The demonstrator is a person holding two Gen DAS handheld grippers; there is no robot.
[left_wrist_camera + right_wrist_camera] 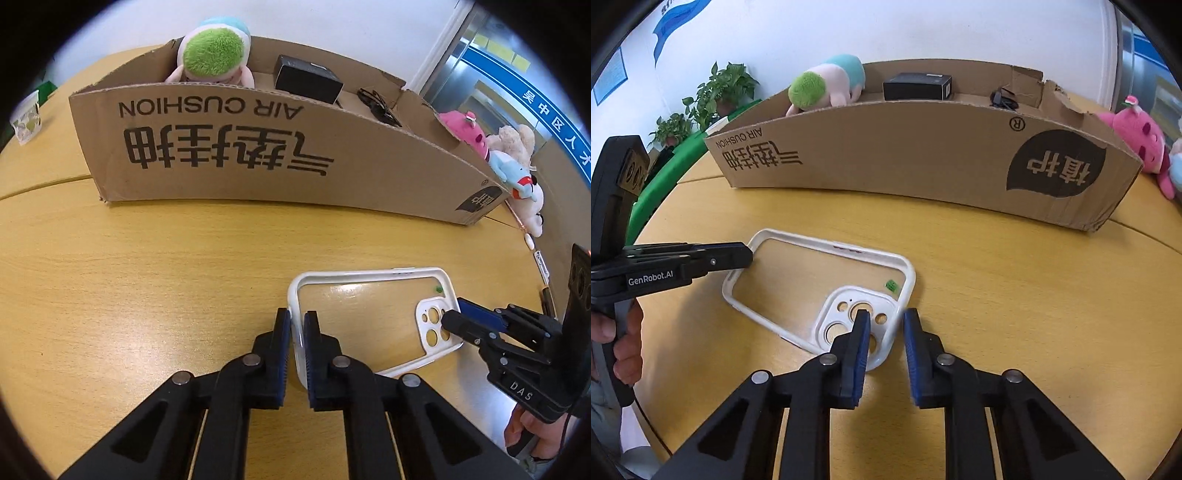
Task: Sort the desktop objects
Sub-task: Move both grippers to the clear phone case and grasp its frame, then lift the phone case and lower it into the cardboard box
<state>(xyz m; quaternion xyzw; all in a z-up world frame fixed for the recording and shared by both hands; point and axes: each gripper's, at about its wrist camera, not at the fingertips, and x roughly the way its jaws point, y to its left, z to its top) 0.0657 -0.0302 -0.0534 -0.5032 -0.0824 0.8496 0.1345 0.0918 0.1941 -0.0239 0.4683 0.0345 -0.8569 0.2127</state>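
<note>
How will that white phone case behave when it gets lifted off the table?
Probably very light: the phone case is an empty shell, clear back and thin white rim. It may flex or twist somewhat, since the left gripper pinches just one end's rim. The glossy back looks slippery.

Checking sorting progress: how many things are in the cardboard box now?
3: a green-headed plush at its left end, a black case mid-box, a dark tangled item toward the right. The front wall may hide more.
</note>
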